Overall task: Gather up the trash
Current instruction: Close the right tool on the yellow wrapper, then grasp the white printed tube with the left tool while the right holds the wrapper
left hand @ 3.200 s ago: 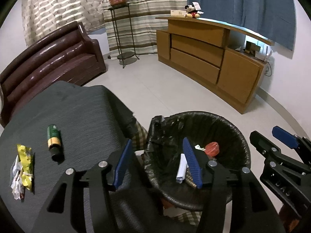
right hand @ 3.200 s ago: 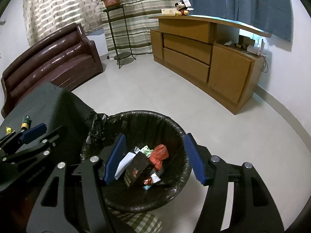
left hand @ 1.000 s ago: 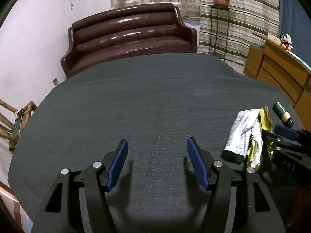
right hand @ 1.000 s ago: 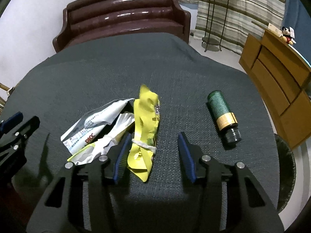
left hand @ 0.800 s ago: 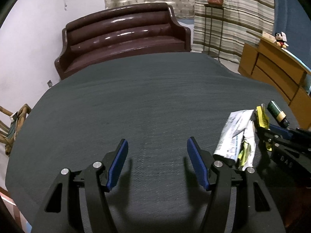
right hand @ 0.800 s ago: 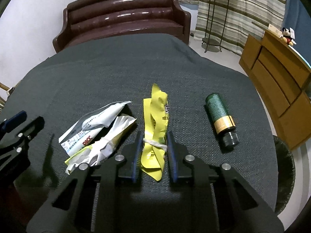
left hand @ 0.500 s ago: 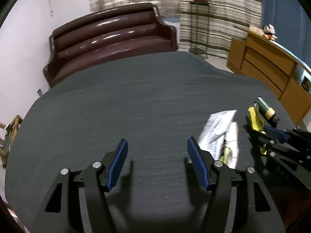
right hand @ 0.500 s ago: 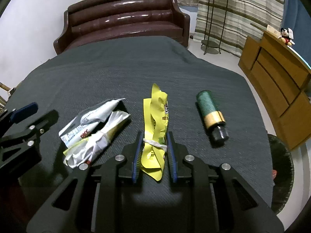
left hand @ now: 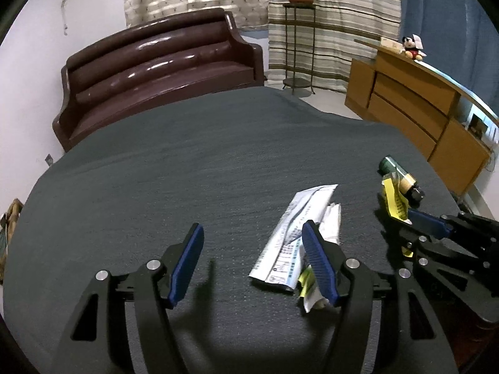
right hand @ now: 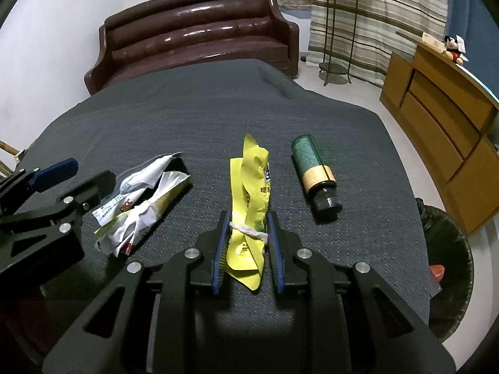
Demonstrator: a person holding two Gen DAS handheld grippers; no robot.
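Note:
A yellow wrapper (right hand: 249, 205) tied with white string lies on the dark grey table (right hand: 202, 118), and my right gripper (right hand: 246, 237) is shut on its near end. The yellow wrapper (left hand: 395, 201) and the right gripper (left hand: 414, 221) also show at the right edge of the left wrist view. A white crumpled wrapper bundle (right hand: 142, 202) lies to the left. My left gripper (left hand: 254, 258) is open just left of the white bundle (left hand: 296, 243), its right finger over the bundle's near edge. A green bottle (right hand: 315, 174) lies on its side at the right.
A black-lined trash bin (right hand: 449, 268) stands on the floor off the table's right edge. A brown leather sofa (right hand: 193, 31) is behind the table. A wooden cabinet (right hand: 443, 118) and a plant stand (right hand: 336, 31) are at the right.
My right gripper closed on the yellow wrapper. My left gripper, still open, swung right over the table toward the white bundle, which now sits by its right finger.

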